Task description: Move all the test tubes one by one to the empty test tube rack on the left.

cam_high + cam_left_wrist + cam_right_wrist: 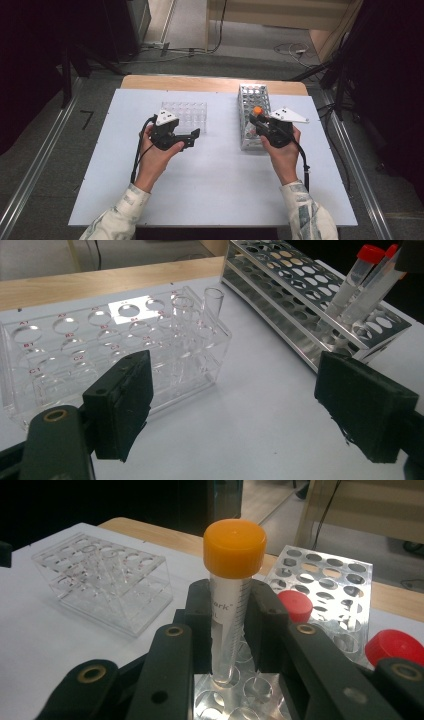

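I had the right gripper point(231, 630) clamped on the orange-capped tube point(231, 595), pads just below its cap, its tip above the metal rack point(325, 575). The left gripper point(250, 410) stood open beside the clear rack point(100, 355). Best to lift straight, keeping the tube upright, clear of the red-capped tubes point(295, 605).

Right tool point(232, 630) clamps orange-cap tube point(233, 580), upright, tip just over metal rack point(325, 585); clear rack point(105, 580) beyond.

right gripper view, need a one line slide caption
Right tongs shut on an orange-capped tube above the metal rack, clear rack behind.
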